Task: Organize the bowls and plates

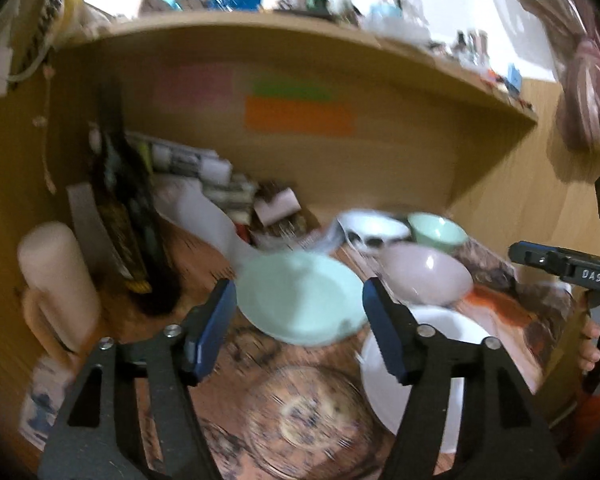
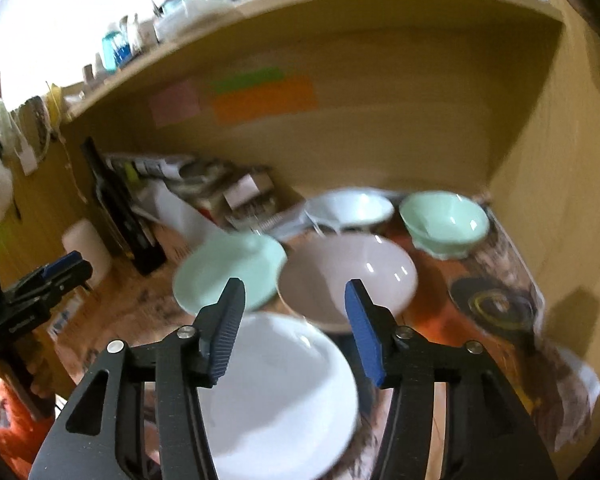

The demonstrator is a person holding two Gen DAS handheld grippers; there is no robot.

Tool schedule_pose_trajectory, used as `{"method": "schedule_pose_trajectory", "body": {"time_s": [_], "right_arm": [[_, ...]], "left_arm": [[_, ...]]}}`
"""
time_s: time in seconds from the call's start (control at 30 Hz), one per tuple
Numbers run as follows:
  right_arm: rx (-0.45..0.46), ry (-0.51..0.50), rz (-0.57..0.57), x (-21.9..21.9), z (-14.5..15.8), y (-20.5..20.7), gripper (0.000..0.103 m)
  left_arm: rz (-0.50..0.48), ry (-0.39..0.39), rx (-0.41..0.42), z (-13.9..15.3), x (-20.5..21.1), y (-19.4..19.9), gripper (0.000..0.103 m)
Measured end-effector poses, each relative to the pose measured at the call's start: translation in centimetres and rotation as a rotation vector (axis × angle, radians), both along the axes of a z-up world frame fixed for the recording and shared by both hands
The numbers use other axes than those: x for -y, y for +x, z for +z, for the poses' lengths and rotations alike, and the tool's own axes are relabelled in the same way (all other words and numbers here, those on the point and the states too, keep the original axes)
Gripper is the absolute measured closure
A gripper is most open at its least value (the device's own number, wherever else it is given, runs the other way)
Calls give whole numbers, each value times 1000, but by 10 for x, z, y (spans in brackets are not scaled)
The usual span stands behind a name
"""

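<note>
Nearest to me, my left gripper [image 1: 298, 330] stands with its jaws well apart and nothing between them; my right gripper [image 2: 294, 330] is parted too, also empty. No earlier view backs any talk of motion, so I only say how they stand: both raised above the desk and tipped downward toward the dishes.

Just under my right gripper lies the white plate [image 2: 284, 400], flat on the patterned mat [image 2: 496, 280]. Under my left, a glass plate [image 1: 312, 412] sits near the desk's front edge, though blur keeps me from being sure of its shape. Just beyond is the mint plate [image 1: 300, 300], touching or nearly touching the pink bowl [image 2: 346, 280] beside it. Farther back stand a white bowl [image 2: 350, 208] and a green bowl [image 2: 444, 222], near the cubby's back wall.

I judge that I am between picks: nothing is held, and the dishes are spread about, not stacked. Next I would choose one dish, likely the white plate, lower a gripper to its rim and close on the edge.
</note>
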State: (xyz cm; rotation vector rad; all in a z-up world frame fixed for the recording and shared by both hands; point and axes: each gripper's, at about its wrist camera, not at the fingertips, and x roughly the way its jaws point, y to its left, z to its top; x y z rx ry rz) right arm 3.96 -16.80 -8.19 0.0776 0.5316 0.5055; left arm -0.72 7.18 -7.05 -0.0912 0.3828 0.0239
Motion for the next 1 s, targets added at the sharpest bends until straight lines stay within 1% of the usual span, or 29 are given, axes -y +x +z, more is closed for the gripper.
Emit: {"method": "schedule_pose_trajectory", "body": {"time_s": [0.07,0.2,0.3,0.43,0.6,0.77,0.9,1.0], "right_arm": [[14,2,19,-8,11,8,54],[34,-16,43,-25,26,24,54],[48,-41,63,-37,33,38,53],[14,-51,104,-55,36,66,53],[-34,-112,145,-81,25,98,53],[-117,-176,174,-105,5,136,53],[-188,-208,195,-117,-12,162,53],[-234,-241,206,-124,-26,177,53]], "left_arm": [[20,5,15,7,-9,4,33],[48,-11,14,13,-28,18,22],[35,-54,-20,13,-43,37,21],[33,-97,-71,7,-56,66,21],[54,-107,-147,-9,-67,103,21],[62,-112,-245,-33,-73,134,21],[58,-111,-345,-56,-78,153,21],[49,-134,-418,-74,-83,163,21]]}}
